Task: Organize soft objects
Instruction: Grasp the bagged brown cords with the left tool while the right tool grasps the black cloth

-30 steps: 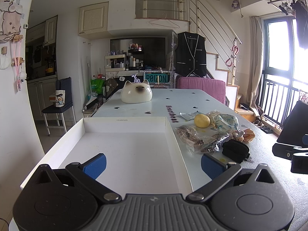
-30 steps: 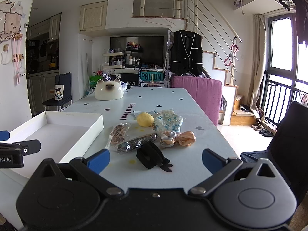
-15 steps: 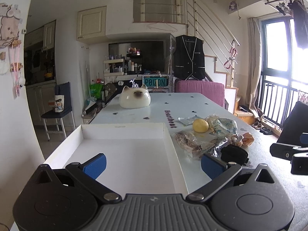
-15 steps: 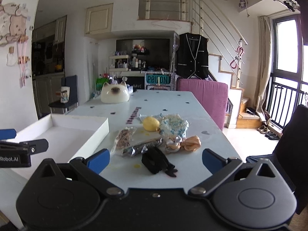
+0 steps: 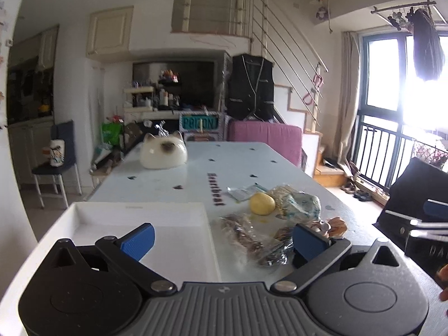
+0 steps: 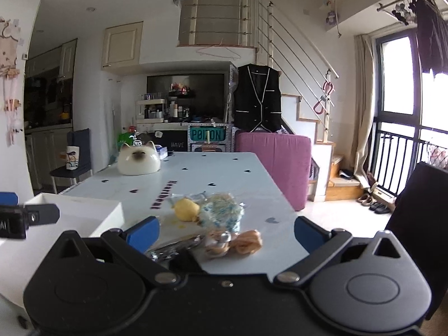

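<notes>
A pile of soft objects lies on the white table: a yellow ball (image 5: pixel 262 203) (image 6: pixel 186 209), a blue-white bundle (image 5: pixel 302 206) (image 6: pixel 222 213), an orange-tan plush (image 5: pixel 334 224) (image 6: pixel 246 242) and clear bags of small items (image 5: pixel 246 235) (image 6: pixel 173 247). A white tray (image 5: pixel 92 215) (image 6: pixel 81 210) sits left of the pile. My left gripper (image 5: pixel 221 238) is open over the tray's right edge. My right gripper (image 6: pixel 226 231) is open just before the pile. Both are empty.
A cat-face ceramic dome (image 5: pixel 163 154) (image 6: pixel 138 162) stands at the table's far left. A pink chair back (image 6: pixel 273 165) is beyond the far end. A dark chair (image 6: pixel 420 212) stands at the right. Each view shows the other gripper at its edge (image 5: pixel 422 226) (image 6: pixel 22 218).
Both grippers have dropped lower and tilted up, so the table looks flatter. The small black pouch is now hidden behind the gripper bodies. Both stay open.
</notes>
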Demonstrator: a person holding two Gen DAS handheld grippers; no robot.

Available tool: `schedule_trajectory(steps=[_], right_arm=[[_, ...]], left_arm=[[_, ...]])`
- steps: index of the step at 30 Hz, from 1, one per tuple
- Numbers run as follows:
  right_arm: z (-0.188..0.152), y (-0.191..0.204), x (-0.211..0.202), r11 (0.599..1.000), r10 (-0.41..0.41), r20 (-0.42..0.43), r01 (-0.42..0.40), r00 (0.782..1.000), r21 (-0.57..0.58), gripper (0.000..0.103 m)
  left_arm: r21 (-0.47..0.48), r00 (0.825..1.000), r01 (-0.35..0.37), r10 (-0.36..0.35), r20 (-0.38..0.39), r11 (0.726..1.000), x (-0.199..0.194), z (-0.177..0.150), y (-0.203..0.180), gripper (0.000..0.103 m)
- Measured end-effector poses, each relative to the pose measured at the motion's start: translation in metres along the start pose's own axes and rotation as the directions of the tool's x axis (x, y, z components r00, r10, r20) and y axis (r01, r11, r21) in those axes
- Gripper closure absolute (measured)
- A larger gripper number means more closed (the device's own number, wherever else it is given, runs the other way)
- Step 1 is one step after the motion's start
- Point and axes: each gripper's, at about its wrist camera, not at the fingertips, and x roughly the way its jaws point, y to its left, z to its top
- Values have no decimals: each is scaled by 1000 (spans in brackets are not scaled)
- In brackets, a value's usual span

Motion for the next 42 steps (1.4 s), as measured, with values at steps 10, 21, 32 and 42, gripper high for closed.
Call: schedule_trajectory(steps=[10,21,32,42], right_arm=[[-9,-12,34,998,58,-51,-58,997,-7,0],[-23,-20,55,983,177,-105,-182,979,-32,0],[-31,-3,79,944,306,-179,-322,935,-71,33],[-33,-3,97,930,352,-230,-366,907,-21,50]], left_arm=[[-99,987,89,-101,-122,991,64,35,-14,8],[-198,912,118,-185,-365,973,160,43,-38,30],[-69,858,-50,8,-514,996,238,39,-51,32],[44,823,-64,77,-562,997,272,23,-54,39]])
